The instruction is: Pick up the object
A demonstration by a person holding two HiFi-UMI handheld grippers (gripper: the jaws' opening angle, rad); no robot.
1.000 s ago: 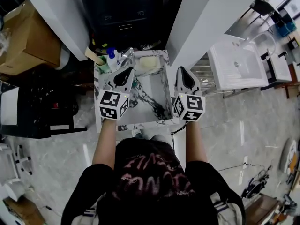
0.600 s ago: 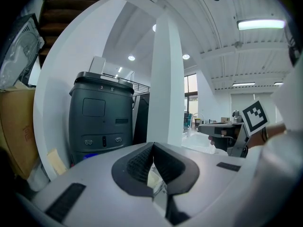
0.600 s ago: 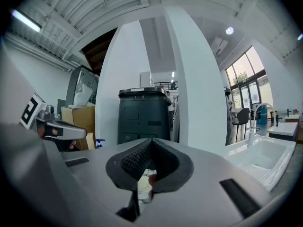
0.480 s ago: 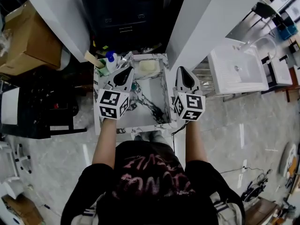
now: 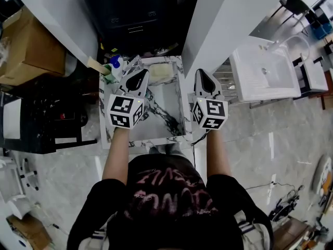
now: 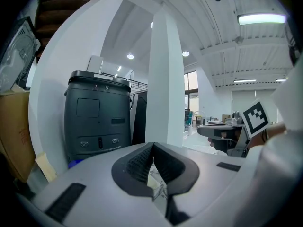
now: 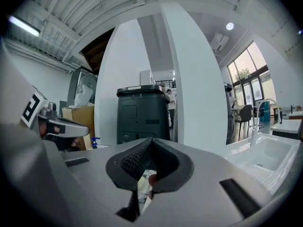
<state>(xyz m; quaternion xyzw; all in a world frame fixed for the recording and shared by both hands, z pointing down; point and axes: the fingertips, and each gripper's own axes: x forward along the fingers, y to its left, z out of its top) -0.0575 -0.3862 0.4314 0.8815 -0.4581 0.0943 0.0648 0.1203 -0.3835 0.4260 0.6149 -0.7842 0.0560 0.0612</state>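
Left tool [image 5: 140, 75], right tool [image 5: 201, 73] shut, table [image 5: 174, 125] clutter [image 5: 130, 64] partly hidden

- Lighting was bright and even, with glare from a ceiling strip lamp [image 6: 262, 19] and daylit windows [image 7: 246, 66].
- Both gripper views curved strongly, darkening at the corners.
- The head view was sharp.

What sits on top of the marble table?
At its far edge: a blue-capped bottle, a pale yellow block, something clear between them. The left gripper hides part of the marble table.
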